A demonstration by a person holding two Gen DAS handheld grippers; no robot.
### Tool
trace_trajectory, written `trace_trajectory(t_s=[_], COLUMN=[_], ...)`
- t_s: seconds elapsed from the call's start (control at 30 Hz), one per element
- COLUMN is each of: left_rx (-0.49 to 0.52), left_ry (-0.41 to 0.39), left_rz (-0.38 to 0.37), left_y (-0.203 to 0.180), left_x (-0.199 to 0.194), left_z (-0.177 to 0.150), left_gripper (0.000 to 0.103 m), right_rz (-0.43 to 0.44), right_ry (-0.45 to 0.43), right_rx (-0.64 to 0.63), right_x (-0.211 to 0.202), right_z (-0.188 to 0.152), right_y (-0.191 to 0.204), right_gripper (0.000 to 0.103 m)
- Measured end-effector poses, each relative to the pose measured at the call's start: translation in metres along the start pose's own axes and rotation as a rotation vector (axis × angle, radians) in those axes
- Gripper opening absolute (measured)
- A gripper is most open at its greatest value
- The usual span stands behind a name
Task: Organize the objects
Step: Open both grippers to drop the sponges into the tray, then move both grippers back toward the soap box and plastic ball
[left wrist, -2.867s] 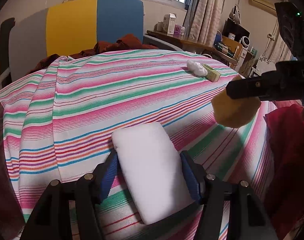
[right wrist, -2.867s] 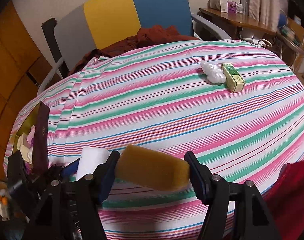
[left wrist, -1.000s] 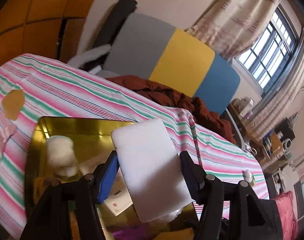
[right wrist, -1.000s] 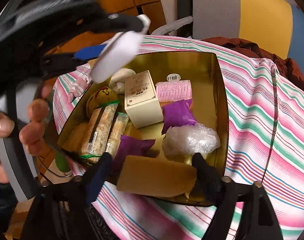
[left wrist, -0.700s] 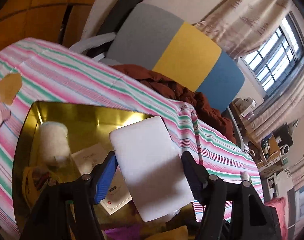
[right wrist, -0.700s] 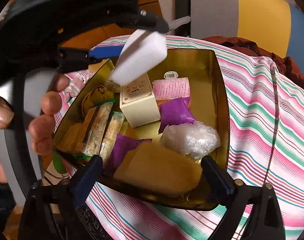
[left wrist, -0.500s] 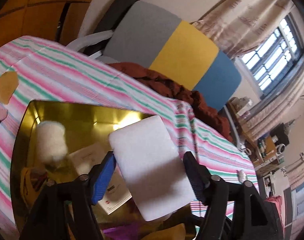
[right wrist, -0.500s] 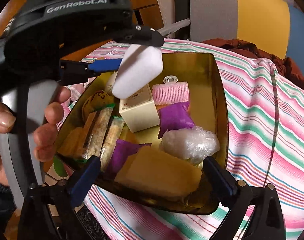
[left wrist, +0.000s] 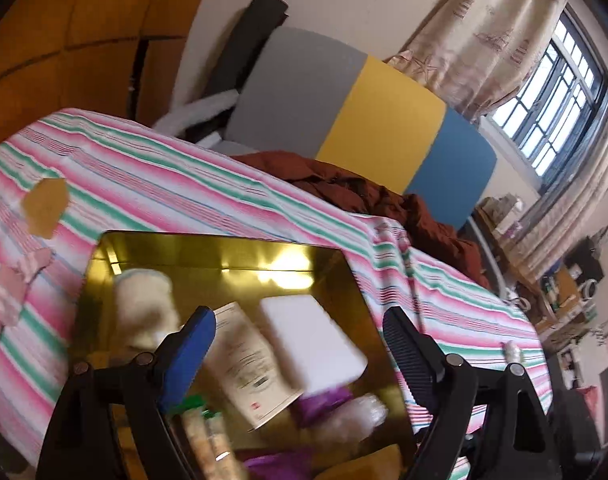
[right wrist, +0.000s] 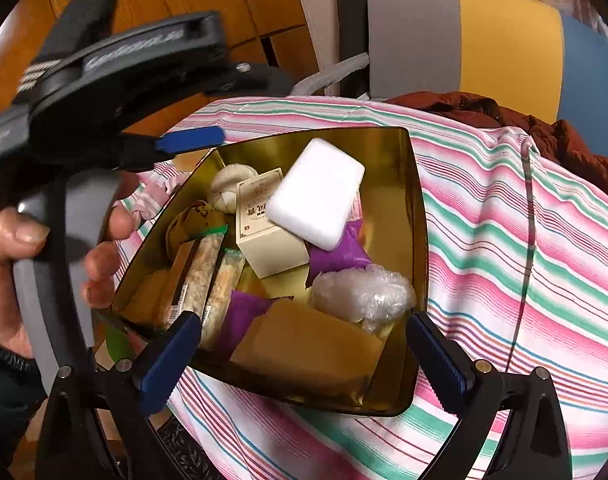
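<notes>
Resting at centre frame inside the gold tin [right wrist: 418,216], the white sponge block [right wrist: 316,206] looks light and squashy; grip its long sides. Both tongs, left [left wrist: 300,342] and right [right wrist: 304,354], have just spread, released.

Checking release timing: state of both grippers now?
Left gripper: open, just opened, white sponge dropped free.
Right gripper: open, holding nothing.

Right gripper [right wrist: 302,364]: black frame, blue ribbed pads, silver screws at 7 and 5 o'clock. Left gripper [left wrist: 300,344]: same black build, one pad blue. Its body carried blurred white lettering and a grey curved handle. Dark knit cuff at 8 o'clock.
</notes>
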State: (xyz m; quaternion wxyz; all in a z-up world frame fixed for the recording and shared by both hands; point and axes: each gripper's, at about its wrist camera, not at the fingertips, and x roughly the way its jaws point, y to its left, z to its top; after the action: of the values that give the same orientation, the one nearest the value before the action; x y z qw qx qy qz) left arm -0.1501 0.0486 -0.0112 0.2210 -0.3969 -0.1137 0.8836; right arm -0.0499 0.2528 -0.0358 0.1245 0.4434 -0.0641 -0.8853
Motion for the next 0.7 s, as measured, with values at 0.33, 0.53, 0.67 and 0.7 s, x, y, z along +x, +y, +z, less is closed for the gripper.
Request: trace_trajectory(t_s=[0.33,0.53,0.67,0.7], left_rx=[0.135,0.101,0.095,0.094], left_ry=[-0.168,-0.191,-0.193,-0.192], left_rz=[0.264,0.319,0.340,0.345], left_y=[-0.009,-0.004,-0.003,-0.004], left_x=[-0.057,-0.077,-0.083,-0.085], left_z=[-0.026,-0.043,-0.055,-0.058], left_gripper=[0.087,0.087,0.087,0.087], right_rz=[-0.024,-0.073,-0.126,-0.134], right_ry=[-0.016,-0.062,-0.100,-0.109], right_rx=[-0.024,-0.035,-0.022,-0.014], right_x=[-0.007,-0.020,-0.030,-0.033], right_z=[-0.007,-0.008,-0.010,-0.010], right_y=[0.009,0.015,0.014,0.013], right_gripper=[0.103,0.103,0.103,0.103])
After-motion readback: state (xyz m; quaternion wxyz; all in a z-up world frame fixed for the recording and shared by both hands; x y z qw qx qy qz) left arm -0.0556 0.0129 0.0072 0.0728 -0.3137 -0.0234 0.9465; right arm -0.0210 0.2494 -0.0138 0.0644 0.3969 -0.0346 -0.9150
